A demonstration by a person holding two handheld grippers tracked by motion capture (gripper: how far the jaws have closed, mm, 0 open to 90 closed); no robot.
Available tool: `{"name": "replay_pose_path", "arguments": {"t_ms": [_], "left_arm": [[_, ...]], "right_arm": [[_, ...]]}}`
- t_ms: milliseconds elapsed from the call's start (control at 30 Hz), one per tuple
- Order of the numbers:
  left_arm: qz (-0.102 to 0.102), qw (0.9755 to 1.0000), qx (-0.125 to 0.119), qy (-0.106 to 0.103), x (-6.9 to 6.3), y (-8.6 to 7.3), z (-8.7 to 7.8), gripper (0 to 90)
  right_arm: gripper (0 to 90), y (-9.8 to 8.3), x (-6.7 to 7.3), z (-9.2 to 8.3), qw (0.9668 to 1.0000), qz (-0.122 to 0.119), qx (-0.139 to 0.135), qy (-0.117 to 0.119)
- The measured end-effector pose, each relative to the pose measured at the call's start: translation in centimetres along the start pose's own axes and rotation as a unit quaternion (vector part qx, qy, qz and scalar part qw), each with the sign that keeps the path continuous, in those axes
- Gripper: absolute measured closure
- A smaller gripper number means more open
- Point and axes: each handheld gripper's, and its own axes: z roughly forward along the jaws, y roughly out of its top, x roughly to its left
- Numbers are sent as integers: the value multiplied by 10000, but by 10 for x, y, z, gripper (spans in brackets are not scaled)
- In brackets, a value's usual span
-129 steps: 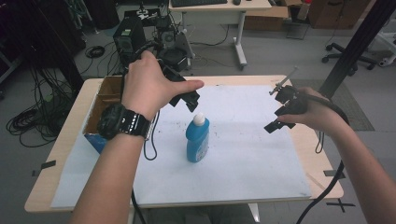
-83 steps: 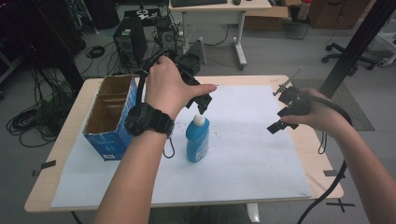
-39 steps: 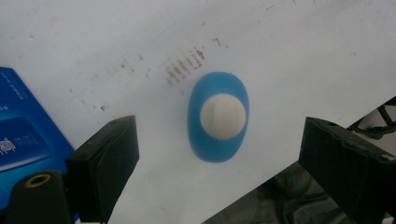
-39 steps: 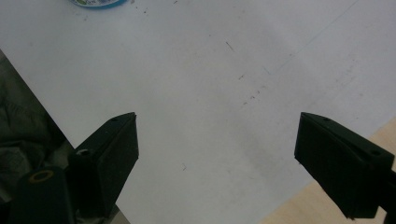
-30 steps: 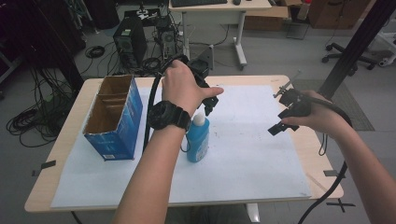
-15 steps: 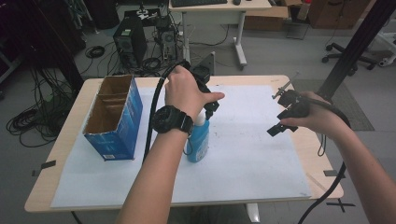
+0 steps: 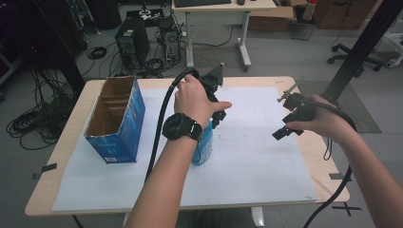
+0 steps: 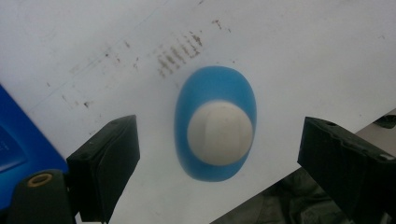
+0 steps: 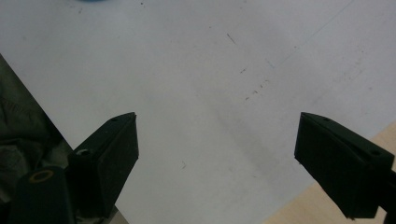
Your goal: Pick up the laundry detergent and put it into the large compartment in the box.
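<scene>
A blue bottle (image 7: 205, 146) with a white cap (image 8: 220, 133) stands upright on the white paper sheet (image 7: 259, 159), near the middle of the table. My left gripper (image 7: 216, 117) hangs over it and points straight down. In the left gripper view the left gripper (image 8: 217, 129) is open, one jaw on each side of the cap and well clear of it. A hand and a wrist with a black watch cover the bottle's top in the high view. My right gripper (image 7: 284, 126) is held over the paper's right side. The right gripper (image 9: 217, 122) is open with nothing between its jaws.
An open blue cardboard box (image 7: 118, 118) stands at the left of the paper. The wooden table (image 7: 328, 164) shows its edge past the paper on the right. Both grippers trail black cables. Desks, computers and cable bundles stand on the floor behind.
My left gripper has swung from above the box to above the bottle, and over the last second it has come lower over the cap. The right gripper has stayed put.
</scene>
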Motion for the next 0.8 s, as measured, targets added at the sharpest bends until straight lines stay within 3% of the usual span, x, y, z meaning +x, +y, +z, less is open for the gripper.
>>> {"name": "replay_pose_path", "arguments": {"t_ms": [800], "left_arm": [[-3, 10000, 78, -24, 2, 2, 16, 129]], "right_arm": [[138, -1, -2, 6, 10000, 10, 30, 26]]}}
